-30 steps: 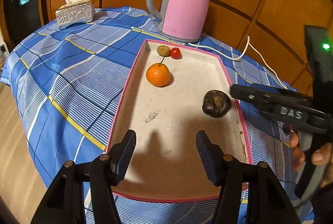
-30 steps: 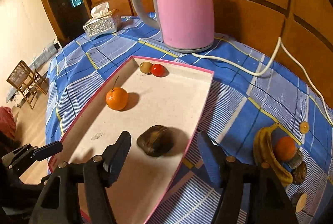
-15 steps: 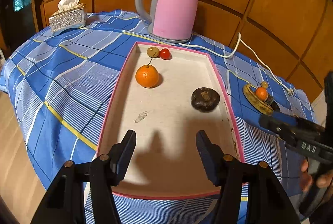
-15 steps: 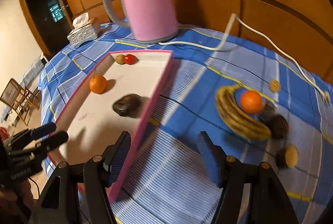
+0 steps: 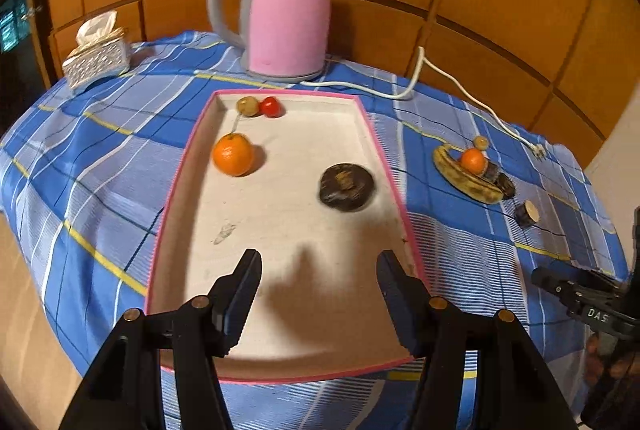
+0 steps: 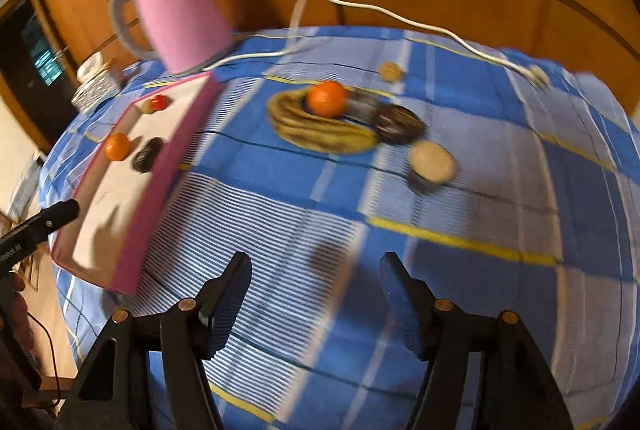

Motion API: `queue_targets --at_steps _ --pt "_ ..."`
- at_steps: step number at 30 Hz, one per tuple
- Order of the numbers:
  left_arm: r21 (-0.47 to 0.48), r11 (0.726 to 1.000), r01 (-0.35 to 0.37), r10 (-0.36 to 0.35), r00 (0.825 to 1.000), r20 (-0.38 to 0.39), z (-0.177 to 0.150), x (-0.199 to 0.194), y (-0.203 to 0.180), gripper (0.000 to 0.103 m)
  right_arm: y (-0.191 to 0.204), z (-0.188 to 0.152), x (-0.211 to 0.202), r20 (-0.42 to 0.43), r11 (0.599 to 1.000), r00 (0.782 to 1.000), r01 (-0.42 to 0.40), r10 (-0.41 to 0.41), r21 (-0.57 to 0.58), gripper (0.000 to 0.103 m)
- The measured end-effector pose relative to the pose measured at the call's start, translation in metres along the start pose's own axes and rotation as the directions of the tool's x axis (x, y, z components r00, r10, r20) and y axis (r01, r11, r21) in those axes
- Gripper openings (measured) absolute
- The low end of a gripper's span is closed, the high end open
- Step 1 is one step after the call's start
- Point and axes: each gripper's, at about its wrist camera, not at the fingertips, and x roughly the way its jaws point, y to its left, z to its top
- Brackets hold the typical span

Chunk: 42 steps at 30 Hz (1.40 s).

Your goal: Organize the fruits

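Left tool (image 5: 318, 280) gapes empty over the tray (image 5: 394, 198) at lower centre, right tool (image 6: 314, 284) likewise apart above bare cloth, banana (image 6: 320, 134) mid-frame.

Banana (image 5: 464, 177) right of tray (image 5: 382, 150)

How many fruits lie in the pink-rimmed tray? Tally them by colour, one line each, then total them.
Orange round fruit: 1
Small red round fruit: 1
Small tan round fruit: 1
Dark brown flattened fruit: 1
Total in the pink-rimmed tray: 4
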Motion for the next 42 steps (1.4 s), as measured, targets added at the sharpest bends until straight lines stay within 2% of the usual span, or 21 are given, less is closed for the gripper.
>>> queue_targets --at_steps 6,12,16,20,24,26,28,30,31,34,39,42 --pt "0.087 0.994 0.061 -0.06 0.998 -0.005 0.009 0.0 -0.029 0.061 -0.022 -0.014 -0.002 -0.005 0.997 0.999 0.033 -0.032 0.074 0.067" --pt "0.149 0.978 0.145 -0.139 0.989 -0.046 0.024 0.008 -0.066 0.061 -0.028 -0.022 -0.004 0.001 0.996 1.0 0.03 -0.03 0.089 0.067" --pt "0.142 0.97 0.195 -0.181 0.977 -0.109 0.038 0.028 -0.091 0.061 -0.029 -0.024 -0.004 0.008 0.996 0.999 0.033 -0.034 0.085 0.067" --pt "0.066 0.97 0.234 -0.219 0.959 -0.181 0.055 0.059 -0.113 0.061 -0.031 -0.025 -0.007 0.022 0.995 0.999 0.024 -0.026 0.096 0.067" --pt "-0.023 0.971 0.237 -0.235 0.941 -0.245 0.069 0.092 -0.13 0.061 -0.035 -0.026 -0.01 0.033 0.995 0.999 0.022 -0.025 0.102 0.067" --pt "-0.07 0.975 0.21 -0.221 0.936 -0.275 0.075 0.11 -0.135 0.061 -0.037 -0.026 -0.011 0.036 0.994 0.999 0.02 -0.024 0.106 0.067" --pt "-0.132 0.969 0.208 -0.239 0.925 -0.296 0.082 0.128 -0.138 0.061 -0.041 -0.027 -0.012 0.039 0.993 0.999 0.016 -0.021 0.117 0.067" --pt "-0.165 0.971 0.173 -0.217 0.927 -0.305 0.088 0.141 -0.139 0.062 -0.044 -0.027 -0.013 0.041 0.992 0.999 0.012 -0.017 0.127 0.067" --pt "-0.177 0.969 0.169 -0.219 0.923 -0.315 0.091 0.148 -0.141 0.065 -0.046 -0.028 -0.013 0.042 0.991 0.999 0.011 -0.017 0.131 0.067" --pt "-0.239 0.961 0.136 -0.213 0.917 -0.337 0.094 0.164 -0.139 0.065 -0.049 -0.028 -0.015 0.047 0.99 0.999 0.004 -0.011 0.142 0.067" --pt "-0.242 0.964 0.108 -0.191 0.917 -0.351 0.095 0.179 -0.148 0.065 -0.055 -0.027 -0.014 0.052 0.987 0.999 -0.005 -0.003 0.159 0.067" --pt "-0.199 0.976 0.09 -0.154 0.93 -0.334 0.095 0.181 -0.156 0.066 -0.058 -0.027 -0.014 0.054 0.985 0.999 -0.01 0.001 0.171 0.067"
